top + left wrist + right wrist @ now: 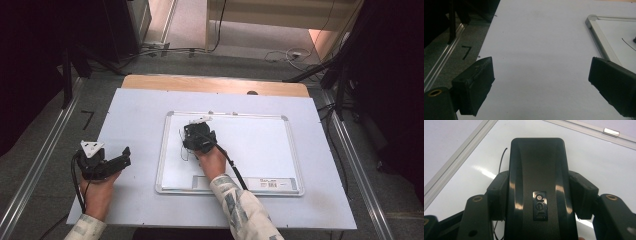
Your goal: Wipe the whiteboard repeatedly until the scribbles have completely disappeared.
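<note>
Station contents as I read them from my remote seat. Table (150, 82): wooden top, covered for the most part by a pale sheet (130, 130). Whiteboard (260, 145): silver-framed, lying flat on the sheet at centre, a label strip along its near edge; thin dark pen lines (182, 145) marked on its left part, also seen in my right gripper view (502, 160) beside the held item. Left gripper (122, 157): resting on the sheet to the left of the whiteboard and well apart from the other tool, held by my left hand (97, 192); its jaws stand wide apart with nothing between them, and in the left gripper view I see bare sheet between the two black pads (474, 85), with the whiteboard's corner frame (599, 35) just beyond the right one. Right gripper (197, 132): over the left part of the whiteboard, held by my right hand (212, 162), cable trailing back along the patterned sleeve (240, 205). Its jaws are clamped on a glossy black eraser (537, 185) bearing an embossed "deli" badge, one pad against each long side. The eraser sits over the board surface; I cannot tell whether its underside touches. Grey floor (45, 135) and metal rails flank the table.
</note>
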The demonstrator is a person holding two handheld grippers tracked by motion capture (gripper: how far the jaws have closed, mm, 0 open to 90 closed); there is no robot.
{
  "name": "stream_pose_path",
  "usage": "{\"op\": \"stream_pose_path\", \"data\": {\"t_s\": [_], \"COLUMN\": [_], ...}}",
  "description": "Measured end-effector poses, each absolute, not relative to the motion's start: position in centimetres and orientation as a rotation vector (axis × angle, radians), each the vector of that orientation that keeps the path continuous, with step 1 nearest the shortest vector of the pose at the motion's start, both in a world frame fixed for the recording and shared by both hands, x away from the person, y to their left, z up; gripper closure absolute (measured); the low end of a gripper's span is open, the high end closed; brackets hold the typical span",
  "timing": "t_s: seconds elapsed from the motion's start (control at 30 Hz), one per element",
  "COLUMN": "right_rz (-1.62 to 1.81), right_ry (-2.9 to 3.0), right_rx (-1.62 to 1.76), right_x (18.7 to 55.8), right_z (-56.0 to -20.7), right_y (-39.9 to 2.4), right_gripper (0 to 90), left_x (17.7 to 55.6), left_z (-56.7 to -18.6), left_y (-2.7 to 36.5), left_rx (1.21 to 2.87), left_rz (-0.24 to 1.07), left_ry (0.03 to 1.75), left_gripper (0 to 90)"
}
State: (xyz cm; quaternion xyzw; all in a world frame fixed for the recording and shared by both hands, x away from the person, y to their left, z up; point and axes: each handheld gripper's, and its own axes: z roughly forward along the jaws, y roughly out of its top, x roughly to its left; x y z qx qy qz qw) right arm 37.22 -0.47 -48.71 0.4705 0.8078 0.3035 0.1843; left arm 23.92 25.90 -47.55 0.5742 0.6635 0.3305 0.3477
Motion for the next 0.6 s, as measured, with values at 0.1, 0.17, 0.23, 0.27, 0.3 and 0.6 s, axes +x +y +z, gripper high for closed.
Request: {"op": "stream_pose_path", "data": {"t_s": [0.1, 0.17, 0.23, 0.27, 0.3, 0.6], "right_rz": [0.860, 0.859, 0.862, 0.864, 0.864, 0.877], "right_ry": [2.281, 2.288, 2.293, 2.296, 2.300, 2.324], "right_rx": [1.325, 1.316, 1.310, 1.309, 1.306, 1.276], "right_x": [37.0, 36.9, 36.8, 36.7, 36.7, 36.0], "right_z": [-48.7, -48.7, -48.7, -48.7, -48.7, -48.8], "right_y": [-0.2, 0.0, 0.2, 0.4, 0.5, 1.6], "right_gripper": [37.9, 37.9, 37.9, 38.0, 37.9, 37.9], "left_x": [23.9, 23.9, 23.9, 23.9, 23.9, 23.9], "left_z": [-47.5, -47.5, -47.5, -47.5, -47.5, -47.5], "left_y": [25.9, 25.9, 25.9, 25.9, 25.9, 25.9], "left_rx": [1.488, 1.489, 1.489, 1.488, 1.488, 1.489], "left_rz": [0.857, 0.856, 0.856, 0.857, 0.857, 0.856], "left_ry": [1.722, 1.720, 1.719, 1.719, 1.718, 1.720], "left_gripper": [6.8, 6.8, 6.8, 6.7, 6.8, 6.7]}}
